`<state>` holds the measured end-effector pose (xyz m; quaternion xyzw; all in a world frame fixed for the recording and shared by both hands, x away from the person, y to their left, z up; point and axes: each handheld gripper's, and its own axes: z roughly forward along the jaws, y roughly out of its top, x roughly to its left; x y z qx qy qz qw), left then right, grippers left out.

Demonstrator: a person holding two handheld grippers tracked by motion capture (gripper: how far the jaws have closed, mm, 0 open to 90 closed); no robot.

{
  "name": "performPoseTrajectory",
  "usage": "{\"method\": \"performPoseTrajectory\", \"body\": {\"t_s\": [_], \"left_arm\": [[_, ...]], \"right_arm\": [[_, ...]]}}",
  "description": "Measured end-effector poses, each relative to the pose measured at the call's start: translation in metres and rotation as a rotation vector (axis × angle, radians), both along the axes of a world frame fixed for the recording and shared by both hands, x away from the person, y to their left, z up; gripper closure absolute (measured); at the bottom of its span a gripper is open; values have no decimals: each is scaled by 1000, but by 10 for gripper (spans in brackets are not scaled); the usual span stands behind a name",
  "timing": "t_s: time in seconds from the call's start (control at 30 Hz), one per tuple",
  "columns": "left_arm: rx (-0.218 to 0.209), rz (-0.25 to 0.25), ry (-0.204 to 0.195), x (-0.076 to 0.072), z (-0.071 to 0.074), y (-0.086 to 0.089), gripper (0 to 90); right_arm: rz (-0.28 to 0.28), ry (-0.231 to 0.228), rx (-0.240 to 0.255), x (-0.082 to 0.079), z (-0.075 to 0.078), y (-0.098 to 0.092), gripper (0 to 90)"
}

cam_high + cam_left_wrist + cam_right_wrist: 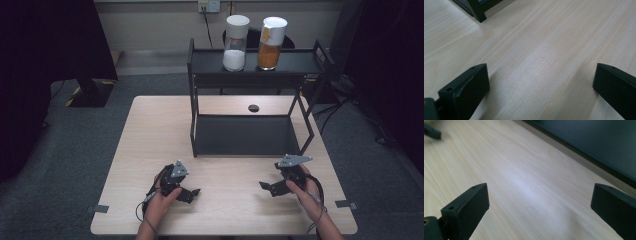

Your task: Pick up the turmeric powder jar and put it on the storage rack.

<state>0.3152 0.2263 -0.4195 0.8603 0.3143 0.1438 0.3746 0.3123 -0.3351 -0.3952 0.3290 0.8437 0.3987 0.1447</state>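
Observation:
A black two-tier metal rack (250, 100) stands at the back middle of the light wooden table (150, 135). On its top shelf stand a clear jar of white powder (235, 42) and a jar of orange powder (271, 43), both with white lids. My left gripper (192, 192) rests low over the table's front left, held by a hand, jaws wide apart with bare wood between them (541, 77). My right gripper (266, 187) sits at the front right, open too, with nothing in it (539, 200). The two point toward each other.
The rack's lower shelf (245, 135) is bare; one rack foot (477, 11) lies ahead of the left gripper, and the shelf edge (584, 152) runs past the right one. A round cable hole (253, 108) lies behind the rack. Grey carpet surrounds the table.

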Motion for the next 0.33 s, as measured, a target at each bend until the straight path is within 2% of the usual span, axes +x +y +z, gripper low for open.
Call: {"method": "performPoseTrajectory", "body": {"t_s": [0.1, 0.17, 0.33], "left_arm": [[0, 0, 0, 0, 0, 0, 0], [0, 0, 1, 0, 0, 0, 0], [2, 0, 2, 0, 1, 0, 0]], "right_arm": [[11, 6, -23, -6, -5, -2, 10], [19, 7, -59, -11, -6, 0, 10], [17, 22, -67, -19, -12, -2, 11]]}}
